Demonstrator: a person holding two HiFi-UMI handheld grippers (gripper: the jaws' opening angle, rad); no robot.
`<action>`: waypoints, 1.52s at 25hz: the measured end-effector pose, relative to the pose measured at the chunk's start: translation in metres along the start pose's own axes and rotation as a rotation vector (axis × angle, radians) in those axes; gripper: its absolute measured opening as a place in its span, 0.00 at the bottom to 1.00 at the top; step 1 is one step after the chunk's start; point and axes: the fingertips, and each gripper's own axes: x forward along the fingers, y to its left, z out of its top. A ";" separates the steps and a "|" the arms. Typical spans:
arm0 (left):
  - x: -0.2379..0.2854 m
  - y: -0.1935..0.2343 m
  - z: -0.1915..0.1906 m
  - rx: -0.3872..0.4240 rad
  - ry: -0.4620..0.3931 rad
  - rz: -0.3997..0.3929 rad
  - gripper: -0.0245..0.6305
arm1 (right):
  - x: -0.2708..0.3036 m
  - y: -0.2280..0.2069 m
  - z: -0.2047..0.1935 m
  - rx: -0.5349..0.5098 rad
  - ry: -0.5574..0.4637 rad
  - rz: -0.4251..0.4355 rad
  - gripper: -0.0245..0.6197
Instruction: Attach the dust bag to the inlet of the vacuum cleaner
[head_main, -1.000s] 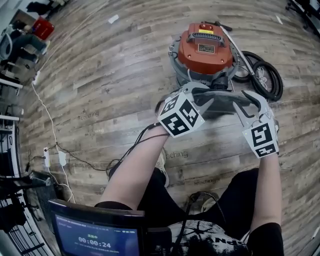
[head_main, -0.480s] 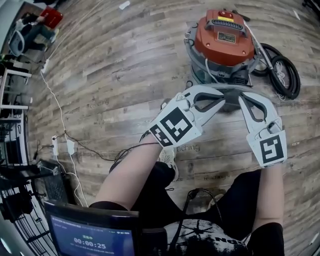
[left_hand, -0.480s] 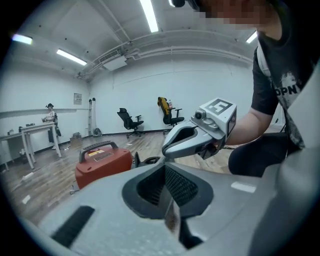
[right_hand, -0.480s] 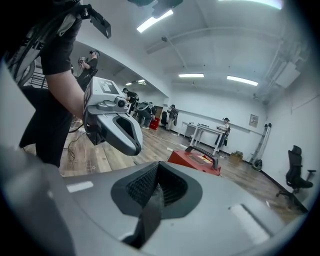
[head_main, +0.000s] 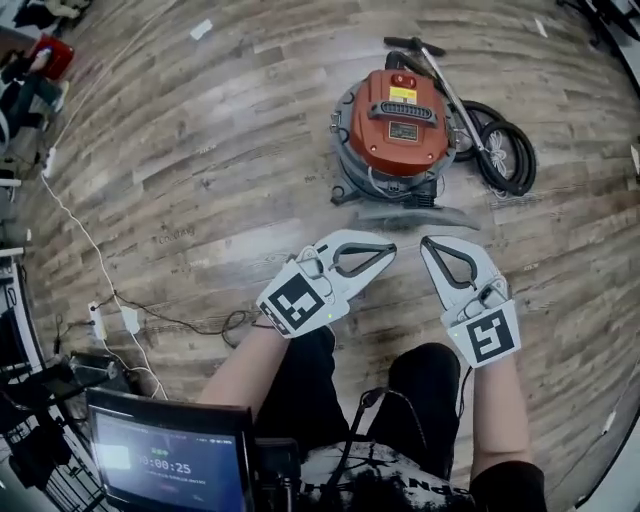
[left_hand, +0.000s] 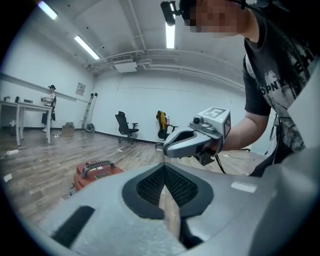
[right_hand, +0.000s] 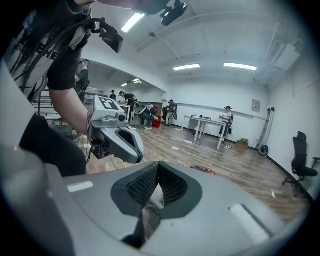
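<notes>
Orange-lidded round vacuum cleaner (head_main: 400, 120) stands on the wooden floor (head_main: 200, 150) ahead of my left claw (head_main: 390, 248) and right claw (head_main: 426, 243), both clenched on nothing. A flat grey sheet (head_main: 418, 214), likely the dust bag, lies just beyond their tips, so next I open and grasp it.

The wood floor (head_main: 200, 150) carries an orange vacuum cleaner (head_main: 395, 120), coiled black hose (head_main: 524, 165) and grey dust bag (head_main: 418, 214).

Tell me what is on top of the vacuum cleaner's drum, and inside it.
An orange lid with a black handle caps the drum. The lid covers the inside, so its contents cannot be seen.
</notes>
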 end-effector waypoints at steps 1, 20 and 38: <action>-0.012 -0.001 0.019 -0.022 -0.004 0.006 0.04 | -0.011 0.000 0.023 0.010 0.003 0.004 0.05; -0.223 0.029 0.393 0.004 -0.135 0.158 0.04 | -0.066 -0.061 0.442 0.127 -0.273 0.040 0.05; -0.242 -0.004 0.454 0.052 -0.174 0.364 0.04 | -0.139 -0.086 0.477 0.098 -0.362 0.108 0.05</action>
